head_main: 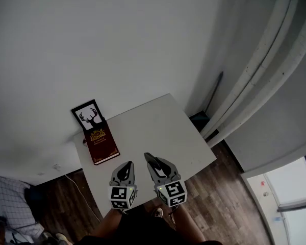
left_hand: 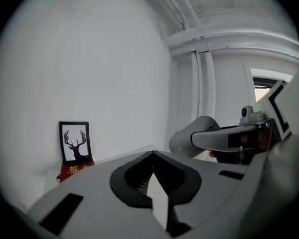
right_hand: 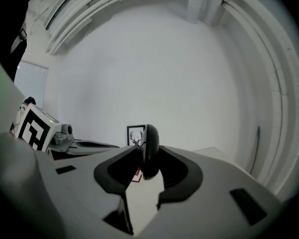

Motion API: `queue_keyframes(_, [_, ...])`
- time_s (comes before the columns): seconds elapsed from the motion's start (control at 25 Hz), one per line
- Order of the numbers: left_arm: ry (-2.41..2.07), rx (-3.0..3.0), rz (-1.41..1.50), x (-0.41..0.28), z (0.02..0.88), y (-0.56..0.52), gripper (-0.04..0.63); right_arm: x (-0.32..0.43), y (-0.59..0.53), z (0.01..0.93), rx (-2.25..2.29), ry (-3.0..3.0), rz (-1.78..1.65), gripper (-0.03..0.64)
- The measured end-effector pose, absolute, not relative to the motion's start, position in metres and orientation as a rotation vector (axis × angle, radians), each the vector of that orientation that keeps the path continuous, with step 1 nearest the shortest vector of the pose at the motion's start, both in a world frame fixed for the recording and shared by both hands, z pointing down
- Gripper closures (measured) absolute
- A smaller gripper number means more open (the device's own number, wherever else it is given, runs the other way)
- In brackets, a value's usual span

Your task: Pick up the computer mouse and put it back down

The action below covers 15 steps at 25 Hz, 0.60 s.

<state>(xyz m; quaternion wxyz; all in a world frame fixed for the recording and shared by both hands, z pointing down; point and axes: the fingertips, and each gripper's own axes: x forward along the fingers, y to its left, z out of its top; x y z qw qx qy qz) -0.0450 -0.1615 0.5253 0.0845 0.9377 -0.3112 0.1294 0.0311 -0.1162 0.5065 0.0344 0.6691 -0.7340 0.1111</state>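
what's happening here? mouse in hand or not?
Yes, in hand. A person holds two grippers over the near edge of a white table. The right gripper is shut on the dark computer mouse, which stands on edge between its jaws and looks clear of the tabletop. The left gripper is shut with nothing in it, beside the right one. A red book and a deer picture sit at the table's far left corner.

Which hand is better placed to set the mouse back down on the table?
Right: the right gripper clamps the black computer mouse above the white table; the left gripper is shut, empty.
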Motion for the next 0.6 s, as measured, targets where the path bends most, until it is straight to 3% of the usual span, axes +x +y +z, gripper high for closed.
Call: queue_keyframes(0.6, [-1.008,2.851,0.237,-0.077,0.468,-0.071,0.594,-0.001,-0.014,0.457,2.154,-2.230,0.058,0.485])
